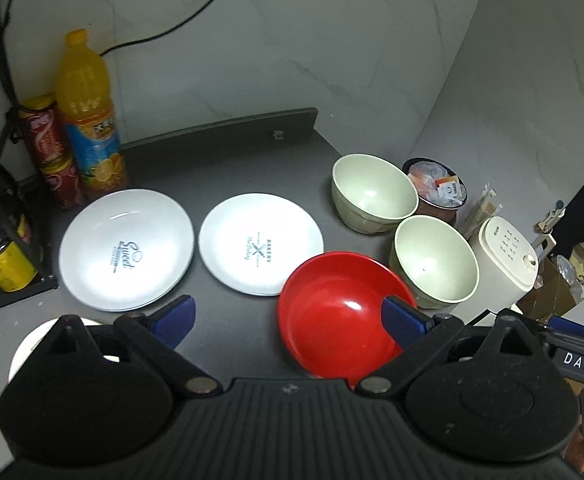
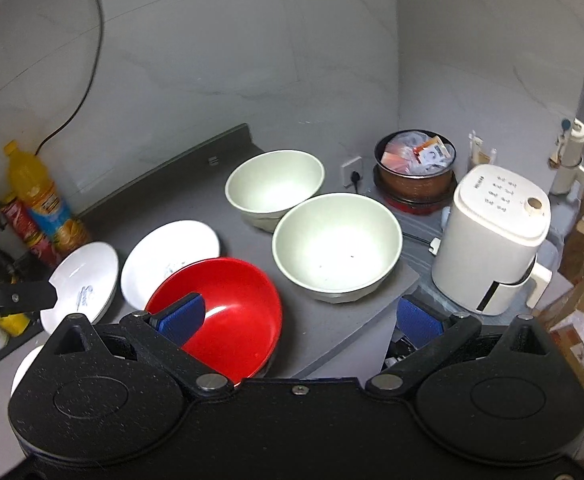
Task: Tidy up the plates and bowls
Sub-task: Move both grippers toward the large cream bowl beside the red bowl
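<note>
L gripper (image 1: 288, 320) open, red bowl (image 1: 332, 312) by R pad, two white plates (image 1: 128, 248), two green bowls (image 1: 372, 192)

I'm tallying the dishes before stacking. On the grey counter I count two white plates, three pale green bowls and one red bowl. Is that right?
Not quite: there are two pale green bowls, not three. The right wrist view shows the far one and the near one side by side. The two white plates and the red bowl on the grey counter are as you say.
</note>
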